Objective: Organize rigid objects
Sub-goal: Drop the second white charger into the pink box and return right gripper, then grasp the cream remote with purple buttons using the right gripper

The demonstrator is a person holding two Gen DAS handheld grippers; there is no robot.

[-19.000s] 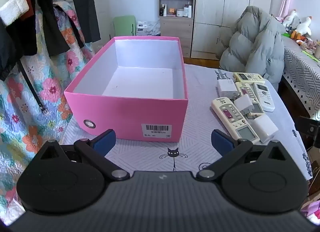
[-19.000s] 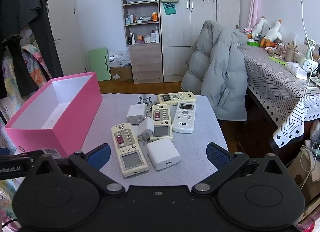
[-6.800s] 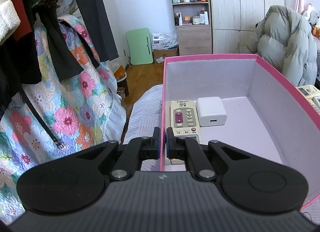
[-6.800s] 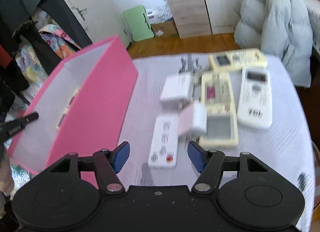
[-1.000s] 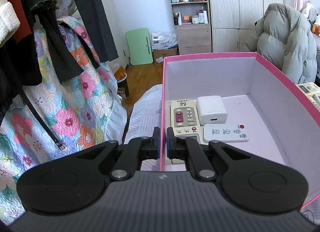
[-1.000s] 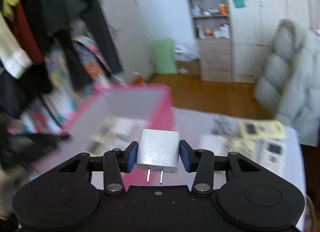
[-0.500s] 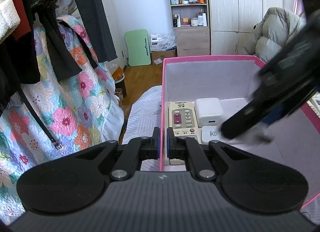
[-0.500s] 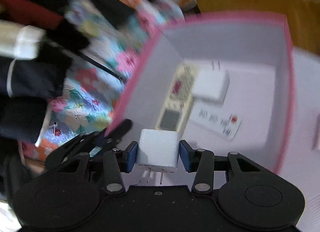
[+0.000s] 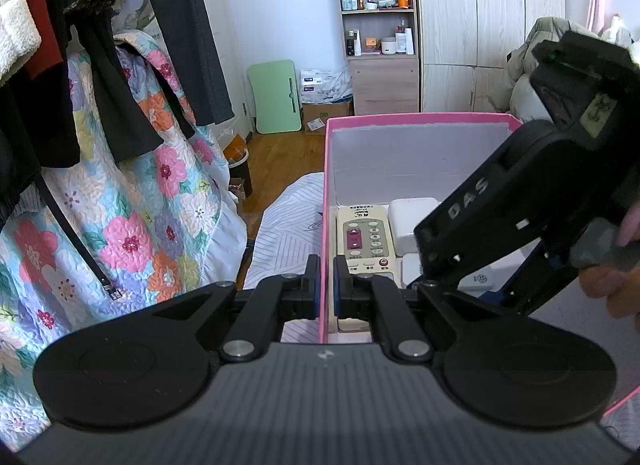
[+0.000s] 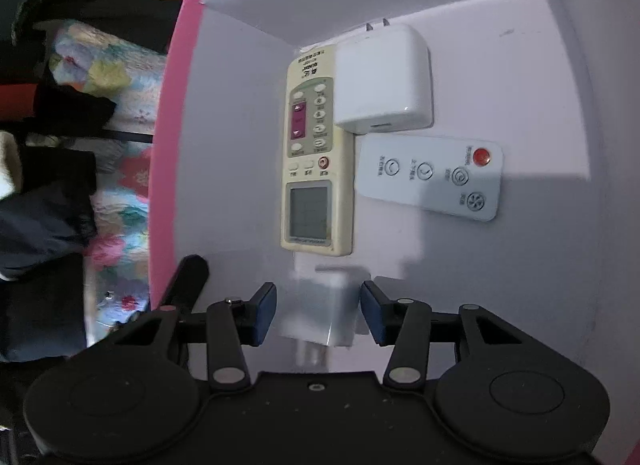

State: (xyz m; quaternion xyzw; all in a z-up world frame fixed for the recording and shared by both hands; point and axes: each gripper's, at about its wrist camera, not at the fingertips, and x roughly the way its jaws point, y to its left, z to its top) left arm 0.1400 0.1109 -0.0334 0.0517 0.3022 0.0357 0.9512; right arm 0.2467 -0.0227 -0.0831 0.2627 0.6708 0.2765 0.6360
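Note:
The pink box [image 9: 326, 201] holds a cream remote [image 10: 310, 169], a large white charger [image 10: 382, 83] and a flat white remote [image 10: 430, 179]. My left gripper [image 9: 326, 283] is shut on the box's left wall near its front corner. My right gripper [image 10: 319, 315] points down into the box with its jaws apart. A small white plug adapter [image 10: 320, 317] sits blurred between the open pads [image 10: 264, 313], free of both, just below the cream remote. The right gripper body also shows in the left wrist view [image 9: 532, 201], covering the box's right part.
A flowered quilt [image 9: 132, 201] and dark hanging clothes [image 9: 100, 77] are left of the box. A shelf unit [image 9: 380, 29] and wardrobe stand at the back. A grey puffy jacket [image 9: 532, 65] is at the right.
My right gripper has moved down into the box and opened, letting go of the small white adapter. The left gripper has kept its hold on the box wall.

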